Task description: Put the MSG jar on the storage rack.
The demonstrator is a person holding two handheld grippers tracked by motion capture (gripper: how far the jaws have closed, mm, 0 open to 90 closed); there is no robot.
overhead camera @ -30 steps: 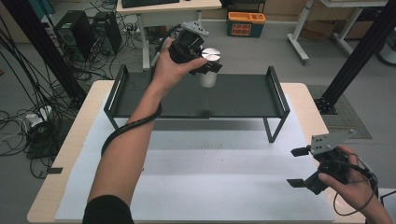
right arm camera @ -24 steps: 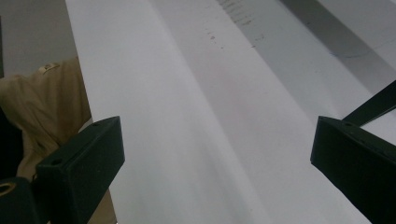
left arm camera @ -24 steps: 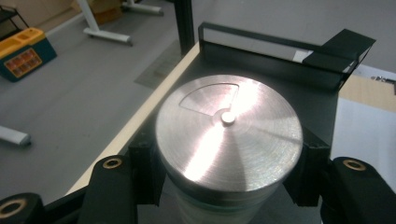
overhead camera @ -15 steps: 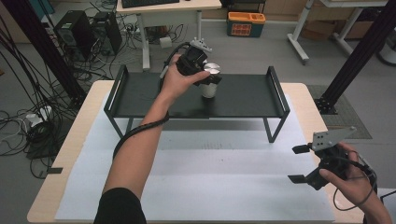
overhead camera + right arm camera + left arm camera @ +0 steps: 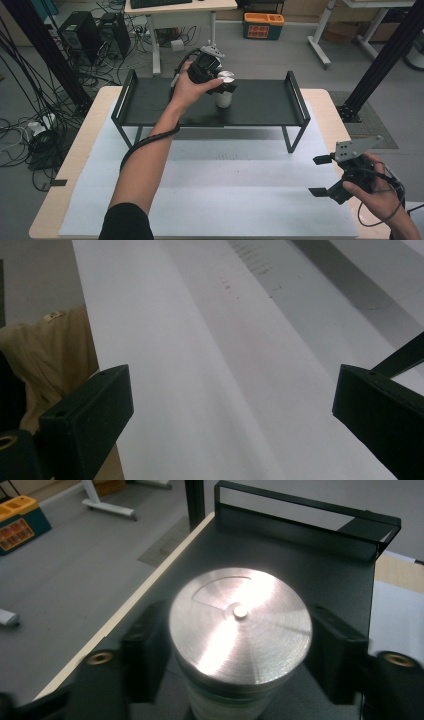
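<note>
A white cup with a brushed metal lid stands upright on the black shelf rack, near its middle. My left gripper reaches over the rack from the left, one jaw on each side of the cup. The jaws have just been opening, and in the left gripper view thin gaps separate the pads from the lid. Over the white paper at the front right, my right gripper is held open with nothing between its jaws.
The rack has raised handles at both ends and stands across the back of the wooden table. White paper covers the table in front of it. Beyond the far edge are a floor with cables, computer towers and an orange bin.
The left hand has sunk with the cup, which now stands on the rack. Its jaws have parted from the cup. The right hand has stayed where it was.
</note>
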